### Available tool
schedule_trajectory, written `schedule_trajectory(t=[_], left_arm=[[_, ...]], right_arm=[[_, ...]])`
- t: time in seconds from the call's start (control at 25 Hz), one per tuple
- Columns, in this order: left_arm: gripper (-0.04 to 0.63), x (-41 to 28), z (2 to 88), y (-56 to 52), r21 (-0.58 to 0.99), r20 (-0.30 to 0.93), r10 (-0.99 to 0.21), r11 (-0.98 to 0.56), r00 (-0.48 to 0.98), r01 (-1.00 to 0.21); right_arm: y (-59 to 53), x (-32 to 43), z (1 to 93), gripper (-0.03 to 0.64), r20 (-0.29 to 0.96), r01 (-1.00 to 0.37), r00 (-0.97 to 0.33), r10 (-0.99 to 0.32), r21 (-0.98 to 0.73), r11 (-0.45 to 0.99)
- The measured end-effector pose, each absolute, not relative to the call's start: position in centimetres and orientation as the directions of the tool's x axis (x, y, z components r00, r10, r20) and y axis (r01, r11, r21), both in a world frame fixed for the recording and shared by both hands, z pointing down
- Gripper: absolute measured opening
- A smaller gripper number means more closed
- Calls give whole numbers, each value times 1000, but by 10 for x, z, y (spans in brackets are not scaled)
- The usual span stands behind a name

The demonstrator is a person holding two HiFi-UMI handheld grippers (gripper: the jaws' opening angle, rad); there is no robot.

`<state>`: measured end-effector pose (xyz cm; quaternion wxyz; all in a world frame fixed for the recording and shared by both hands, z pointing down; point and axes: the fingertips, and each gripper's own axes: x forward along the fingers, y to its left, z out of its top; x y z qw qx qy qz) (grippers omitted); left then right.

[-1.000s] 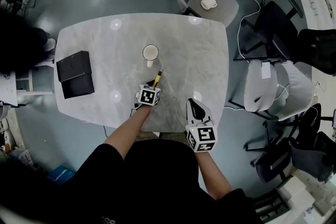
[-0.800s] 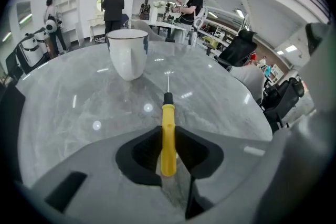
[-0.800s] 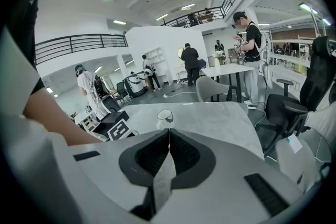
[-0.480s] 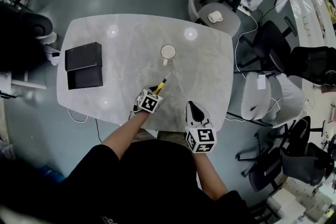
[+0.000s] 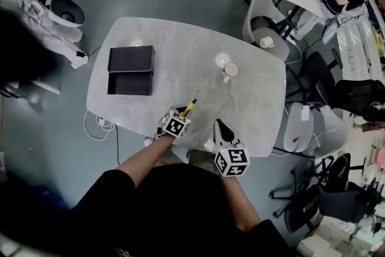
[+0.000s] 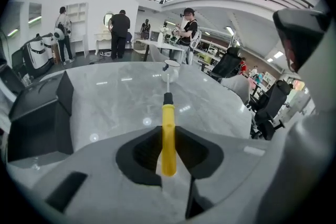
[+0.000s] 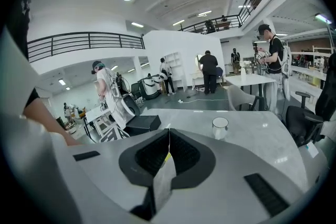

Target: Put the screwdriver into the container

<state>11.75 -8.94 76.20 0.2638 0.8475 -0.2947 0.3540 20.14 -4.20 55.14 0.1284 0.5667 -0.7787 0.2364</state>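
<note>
The left gripper (image 5: 182, 114) clamps the yellow screwdriver (image 6: 168, 131) by its handle; the right gripper (image 7: 168, 136) is closed, empty.

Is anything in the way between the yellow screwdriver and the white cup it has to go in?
No, nothing visible. Only bare table lies between the screwdriver, held in the left hand-held gripper, and the cup. The black box sits off to the left.

Head view. Table (image 5: 180, 51) mid-frame: box (image 5: 131, 70) on its left part, container (image 5: 230, 71) on its right, well apart. Screwdriver (image 5: 190, 106) below and between them, in the left gripper (image 5: 182, 115); right gripper (image 5: 219, 127) just right of it.
</note>
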Motion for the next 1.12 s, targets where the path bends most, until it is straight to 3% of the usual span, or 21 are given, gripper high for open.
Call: schedule_trajectory(t=[0.6,1.12], left_arm=[[86,-79,728,-72,261,701,-374,-658,607,-707],[86,-167,725,-96,208,682,-482,-593,550,-778]], right_arm=[[-24,31,519,12,432,-947,-320,-843,-184,265],[-39,-35,524,12,454,-924,-382,-805,-172,342]])
